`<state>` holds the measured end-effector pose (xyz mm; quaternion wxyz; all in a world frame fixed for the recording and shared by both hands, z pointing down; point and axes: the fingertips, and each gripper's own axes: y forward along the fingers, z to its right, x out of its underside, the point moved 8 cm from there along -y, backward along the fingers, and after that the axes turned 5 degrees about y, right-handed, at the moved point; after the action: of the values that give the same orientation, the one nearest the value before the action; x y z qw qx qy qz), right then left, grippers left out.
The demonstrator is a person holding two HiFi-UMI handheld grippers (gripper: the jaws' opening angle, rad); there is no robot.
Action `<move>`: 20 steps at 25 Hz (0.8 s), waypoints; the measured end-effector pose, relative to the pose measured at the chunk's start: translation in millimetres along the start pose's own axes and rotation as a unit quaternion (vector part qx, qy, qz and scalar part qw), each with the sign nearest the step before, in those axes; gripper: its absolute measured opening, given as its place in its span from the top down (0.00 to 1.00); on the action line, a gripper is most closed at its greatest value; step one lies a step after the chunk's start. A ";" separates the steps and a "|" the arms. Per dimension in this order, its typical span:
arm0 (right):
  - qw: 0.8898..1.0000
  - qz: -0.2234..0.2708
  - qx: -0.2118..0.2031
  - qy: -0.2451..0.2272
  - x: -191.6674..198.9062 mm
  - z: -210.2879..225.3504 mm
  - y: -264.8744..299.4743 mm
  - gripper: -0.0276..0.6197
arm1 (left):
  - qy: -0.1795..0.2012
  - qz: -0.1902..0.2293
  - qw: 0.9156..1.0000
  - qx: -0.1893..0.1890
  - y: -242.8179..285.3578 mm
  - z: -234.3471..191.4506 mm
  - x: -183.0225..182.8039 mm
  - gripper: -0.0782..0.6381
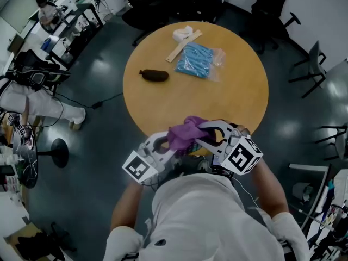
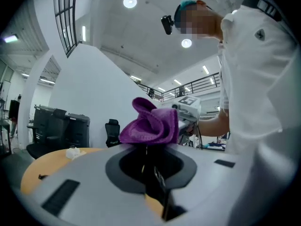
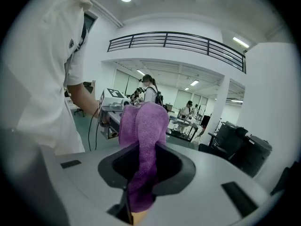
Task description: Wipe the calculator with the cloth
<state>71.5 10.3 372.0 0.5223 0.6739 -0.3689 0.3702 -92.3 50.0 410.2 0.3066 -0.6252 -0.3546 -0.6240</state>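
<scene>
Right gripper (image 3: 140,175): clenched on the cloth (image 3: 143,126), which runs up between its jaws and bunches past the tips.
Left gripper (image 2: 151,150): clamped on a dark flat thing seen edge-on, by my reading the calculator (image 2: 159,185).
Key relation: the grippers meet tip to tip, one from the left, one from the right, with the cloth bunched on the calculator's far end between them.
Place: over the worktop's (image 1: 228,99) near edge, close to the person's body.
Long axis: appears to run along the left gripper's jaws.
Next move, judged: the right gripper drags the cloth along that axis.
</scene>
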 end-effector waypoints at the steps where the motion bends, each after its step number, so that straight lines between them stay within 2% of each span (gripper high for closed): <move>1: 1.000 -0.001 0.003 0.003 1.9 1.2 -2.1 0.82 | -0.001 0.001 1.000 -0.003 -1.7 0.2 -0.8 0.82; 10: 0.997 0.009 0.037 0.062 27.5 18.2 -27.1 0.82 | 0.012 0.004 1.000 -0.010 -11.5 2.8 -8.0 0.82; 13: 0.994 0.024 0.049 0.097 36.4 23.5 -36.6 0.82 | 0.018 0.011 1.000 -0.015 -14.3 4.2 -14.0 0.82; 17: 0.980 0.074 0.048 0.177 52.0 26.9 -47.8 0.82 | 0.028 0.035 0.999 -0.023 -15.4 4.2 -23.6 0.82; 20: 0.961 0.119 0.038 0.245 62.7 24.9 -53.9 0.82 | 0.032 0.061 0.997 -0.020 -10.6 7.3 -31.1 0.82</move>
<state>150.5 -11.1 399.7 0.5232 0.5330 -0.2928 0.5970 -96.1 60.1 378.3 0.3430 -0.6314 -0.2936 -0.6305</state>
